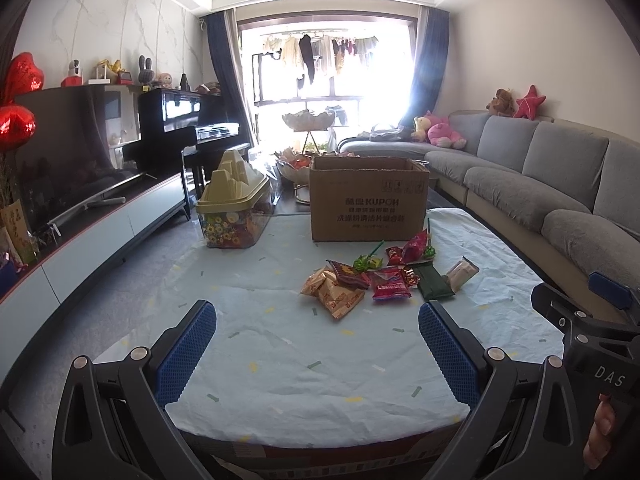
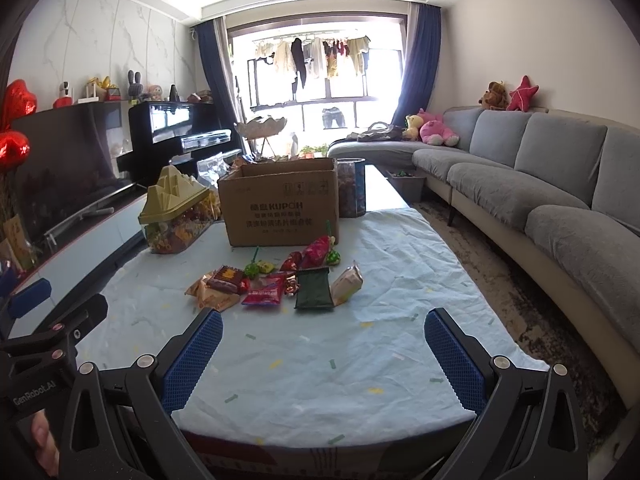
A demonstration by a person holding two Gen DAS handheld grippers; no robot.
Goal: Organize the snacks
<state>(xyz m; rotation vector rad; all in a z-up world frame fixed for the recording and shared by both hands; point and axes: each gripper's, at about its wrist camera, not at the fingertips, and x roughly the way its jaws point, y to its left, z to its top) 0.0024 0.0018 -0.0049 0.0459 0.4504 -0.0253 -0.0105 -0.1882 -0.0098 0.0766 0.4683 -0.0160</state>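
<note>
left wrist view has the left gripper [image 1: 318, 318] spread wide with nothing between its blue fingers [image 1: 188, 354], hanging over the near edge of the table [image 1: 280, 404], which is covered in a pale blue cloth. right wrist view shows the right gripper [image 2: 324, 326] the same way, wide apart and empty, just beside the left one. beyond both, near the middle of the cloth, lies the pile of snacks [image 1: 380, 280]: orange packets [image 1: 334, 296] nearest the left side, a red bag [image 1: 390, 285], a dark green pouch [image 2: 314, 290], a pale wrapped bar [image 2: 347, 288] and some small candies. behind the pile stands an open cardboard box [image 1: 366, 198], and to its left a clear tub with a yellow lid [image 1: 234, 210], already full of sweets. nothing looks sorted yet, so this reads as the start, before the first pick. the next move probably calls for reaching forward to one loose packet at the pile's edge, pinching it, and carrying it to the box, which seems the likely place.
</note>
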